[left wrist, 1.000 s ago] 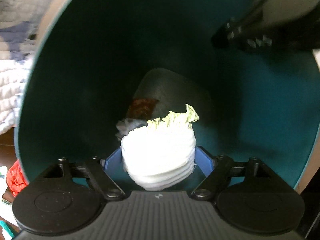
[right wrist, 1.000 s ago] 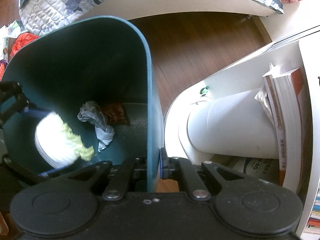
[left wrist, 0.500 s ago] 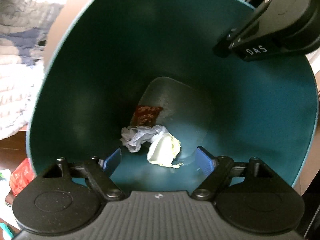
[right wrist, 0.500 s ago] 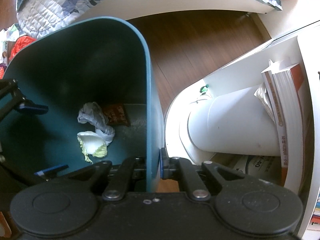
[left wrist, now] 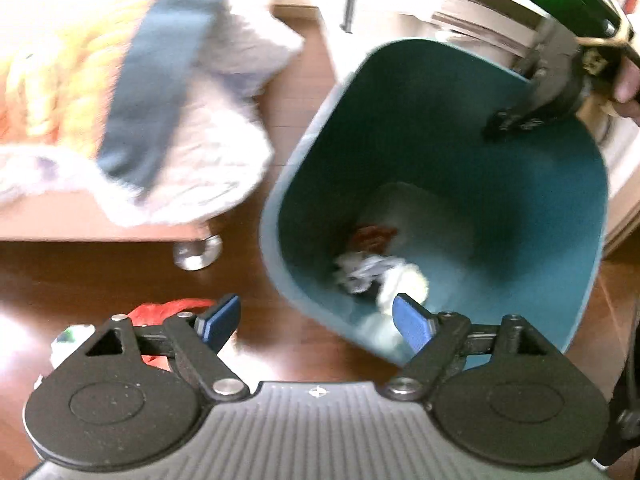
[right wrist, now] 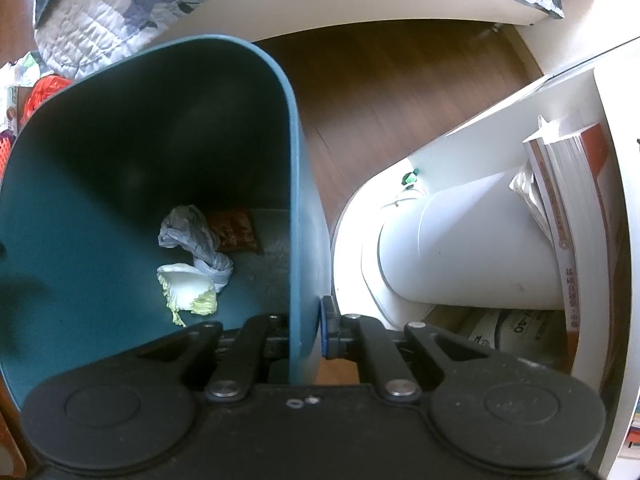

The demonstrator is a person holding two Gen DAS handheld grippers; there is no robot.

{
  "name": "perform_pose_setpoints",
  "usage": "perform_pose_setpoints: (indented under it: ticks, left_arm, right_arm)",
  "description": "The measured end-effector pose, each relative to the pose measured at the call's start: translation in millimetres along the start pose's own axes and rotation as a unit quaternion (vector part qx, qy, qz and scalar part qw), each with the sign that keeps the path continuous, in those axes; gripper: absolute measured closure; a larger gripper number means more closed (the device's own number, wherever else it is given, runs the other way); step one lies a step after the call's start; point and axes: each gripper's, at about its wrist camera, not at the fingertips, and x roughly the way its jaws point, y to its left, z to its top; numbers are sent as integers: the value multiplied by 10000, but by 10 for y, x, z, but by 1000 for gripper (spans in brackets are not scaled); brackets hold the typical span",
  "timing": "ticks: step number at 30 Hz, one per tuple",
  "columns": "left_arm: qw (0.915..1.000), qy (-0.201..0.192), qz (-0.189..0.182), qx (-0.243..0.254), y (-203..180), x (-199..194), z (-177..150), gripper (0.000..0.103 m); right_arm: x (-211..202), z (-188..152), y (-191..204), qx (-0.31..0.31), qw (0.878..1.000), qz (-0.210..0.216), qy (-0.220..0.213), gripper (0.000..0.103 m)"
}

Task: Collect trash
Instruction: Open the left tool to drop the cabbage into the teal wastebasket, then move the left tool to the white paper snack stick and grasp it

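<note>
The right wrist view shows the right gripper point(right wrist: 308, 332) with jaws clamped on the tall teal plastic bin's point(right wrist: 120, 184) wall, low in the frame, holding it tipped so trash like the pale cabbage piece point(right wrist: 188, 288) lies inside, while the left gripper point(left wrist: 316, 320) has empty jaws opening.

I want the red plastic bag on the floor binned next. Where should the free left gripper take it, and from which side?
From above, on the bag's crumpled upper folds: it lies slumped on the wooden floor, offering no rim or handle, only raised creases. The left gripper is empty, its jaws opening, and already just above it. Part of the bag is hidden behind the fingers.
</note>
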Motion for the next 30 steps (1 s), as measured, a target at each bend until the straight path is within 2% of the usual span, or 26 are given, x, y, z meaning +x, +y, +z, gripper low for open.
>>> perform_pose_setpoints:
  ticks: [2,5,11,14,16,19,24,27,30]
  left_arm:
    - [9994,59,46,-333,208,-23,-86,20]
    - [9965,188,431,-687,478,85,-250,20]
    - [9885,792,1030,-775,774,717,-613,20]
    - [9847,1183,989,-807,819,1144,-756,20]
    - [9820,1428,826,-919,835,1381,-825,20]
    - [9781,1675,855,-889,830,1684,-916,20]
    - [9734,1728,1182,-932,894,2014,-950,20]
    - [9696,1807,1088,-1242,970,2150,-949,21]
    - [9715,1755,1100,-1155,932,2176,-948,21]
  right_arm:
    - [1,-4,-22,30,10000,25,13,97]
    - [9,-17,-47,79,10000,34,41,97]
    - [49,-7,-50,171,9998,20,111,97]
    - [72,3,-51,227,9996,10,152,97]
    - [74,6,-50,267,9995,10,178,97]
    - [77,9,-50,318,9993,4,205,97]
    - [77,-13,-54,391,9989,13,263,97]
    - [83,-17,-51,423,9986,3,303,97]
    - [74,-21,-57,473,9983,-8,334,97]
